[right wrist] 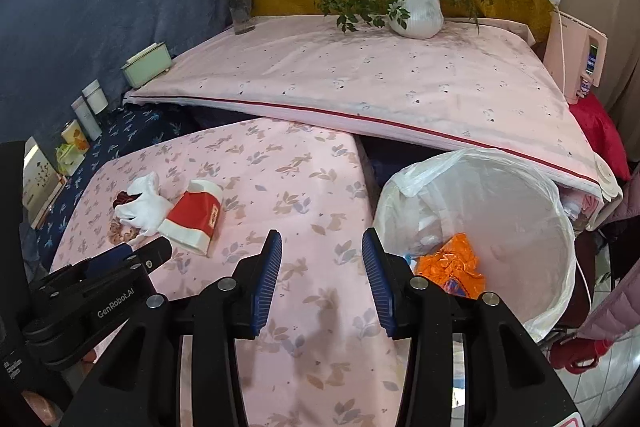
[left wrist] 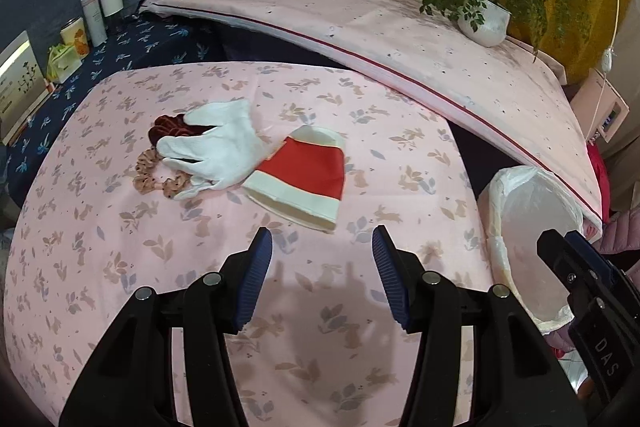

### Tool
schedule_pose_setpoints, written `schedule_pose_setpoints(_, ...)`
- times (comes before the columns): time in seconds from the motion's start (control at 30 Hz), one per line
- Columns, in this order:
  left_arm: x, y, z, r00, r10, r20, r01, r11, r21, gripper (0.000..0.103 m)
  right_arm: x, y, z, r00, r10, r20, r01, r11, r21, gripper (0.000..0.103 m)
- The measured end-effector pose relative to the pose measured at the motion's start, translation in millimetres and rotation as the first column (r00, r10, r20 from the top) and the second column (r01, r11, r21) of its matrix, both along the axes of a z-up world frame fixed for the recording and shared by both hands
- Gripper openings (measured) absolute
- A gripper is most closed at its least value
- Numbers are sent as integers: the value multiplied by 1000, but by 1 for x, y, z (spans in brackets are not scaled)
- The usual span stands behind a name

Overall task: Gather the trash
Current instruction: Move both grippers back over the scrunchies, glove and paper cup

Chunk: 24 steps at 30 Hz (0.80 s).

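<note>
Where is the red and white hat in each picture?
Left wrist view: the hat lies on the pink sheet near the middle, just right of the white glove, ahead of the open left tool.
Right wrist view: the hat sits left of centre, again right of the glove.
Shared landmark: the white plant pot on the far mattress.

Left gripper: black plastic frame, blue ribbed pads, silver round screws. Right gripper: same build. White "GenRobot.AI" and "DAS" lettering on the side bodies.
</note>
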<state>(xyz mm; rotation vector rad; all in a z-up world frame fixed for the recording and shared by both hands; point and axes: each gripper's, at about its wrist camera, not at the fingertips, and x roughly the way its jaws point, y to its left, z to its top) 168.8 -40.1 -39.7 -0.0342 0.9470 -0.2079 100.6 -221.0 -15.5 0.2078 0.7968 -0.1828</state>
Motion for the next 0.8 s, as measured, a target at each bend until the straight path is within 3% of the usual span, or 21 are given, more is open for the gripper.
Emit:
schedule_pose_setpoints(0.07,2,14,-3,1000,20,-4,-20,1000,5,50,3,12,-1,1000,17,-6,-17,1000,-1,41)
schedule_pose_setpoints(0.17,5,37,-7,998,66,-4,-66,998,15,63,8,28,-4,999,38,-15,-38,999,1,44)
schedule_pose_setpoints(0.37,13,80,-14,991,132,-6,-132,991,31,64,24,60,-14,996,79,-36,-78,997,9,51)
schedule_pose_setpoints(0.47,16,101,-18,986,167,-3,-166,985,36,75,32,76,-21,994,99,-51,-98,995,25,52)
schedule_pose_setpoints(0.8,38,165,-38,967,250,-49,-249,968,22,76,57,102,-40,990,118,-81,-115,992,42,55)
